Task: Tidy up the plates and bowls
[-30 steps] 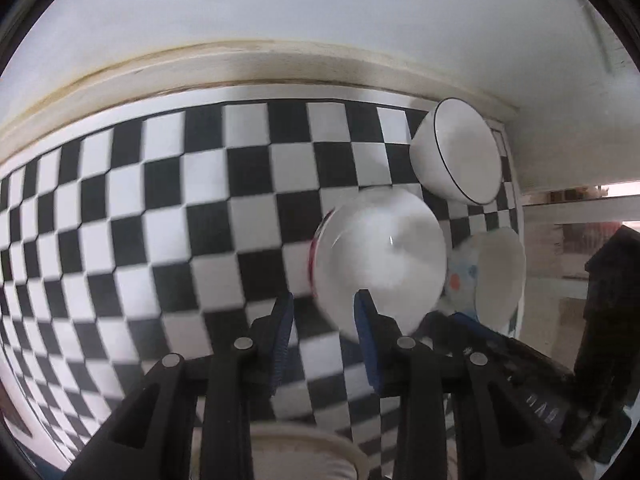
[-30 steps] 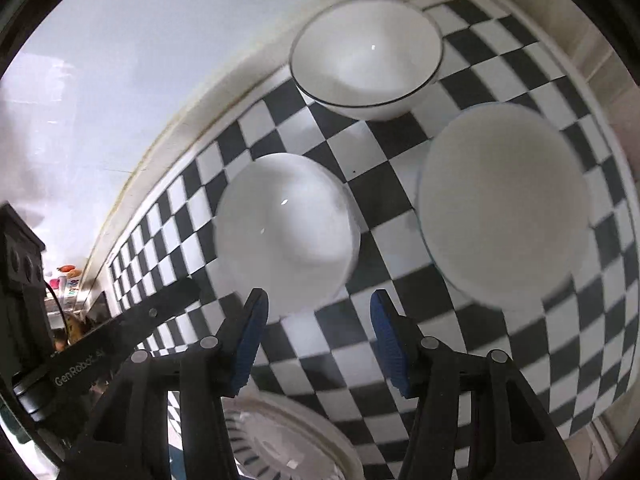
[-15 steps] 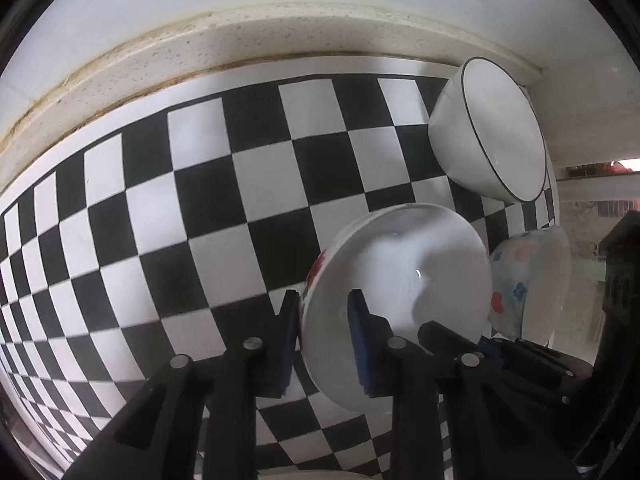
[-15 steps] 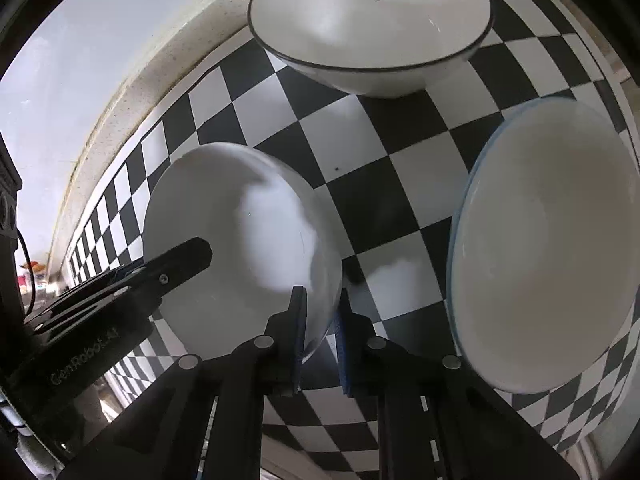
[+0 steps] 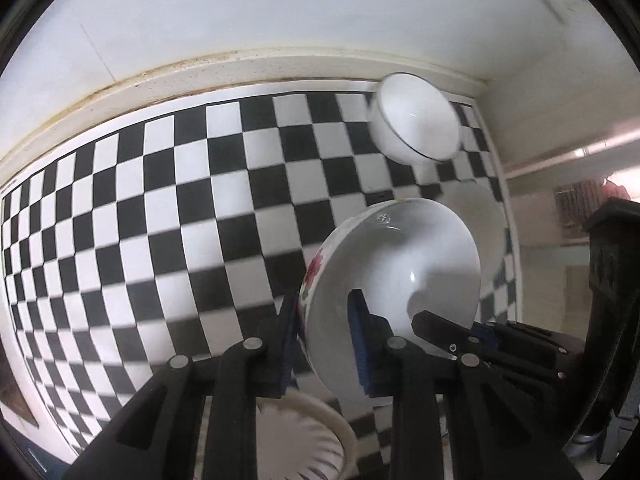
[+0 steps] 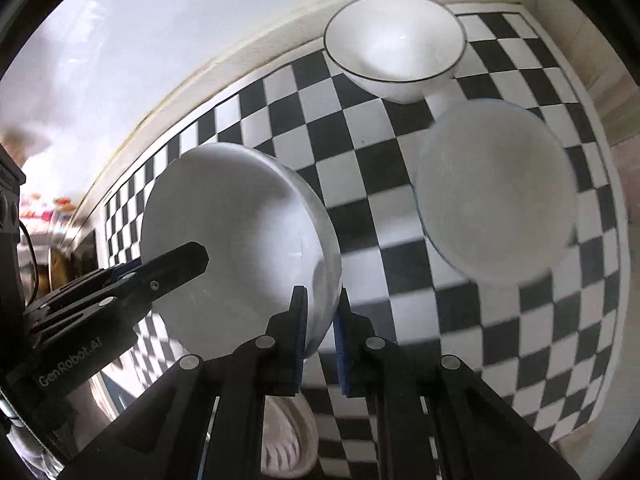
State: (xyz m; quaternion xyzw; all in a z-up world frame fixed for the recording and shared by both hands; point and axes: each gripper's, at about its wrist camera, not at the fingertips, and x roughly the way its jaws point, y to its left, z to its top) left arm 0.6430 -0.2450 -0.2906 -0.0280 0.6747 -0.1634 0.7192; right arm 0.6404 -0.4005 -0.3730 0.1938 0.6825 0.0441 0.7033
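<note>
Both your grippers closed on one floral bowl (image 5: 392,280) and raised it off the checkered mat (image 5: 160,200): left gripper (image 5: 324,336) clenched its near rim, right gripper (image 6: 322,332) the opposite rim. Pale bowl (image 6: 496,196) sat nearer your right hand.

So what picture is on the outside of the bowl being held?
Red flowers with green leaves on the white bowl, best seen in the left wrist view.
</note>
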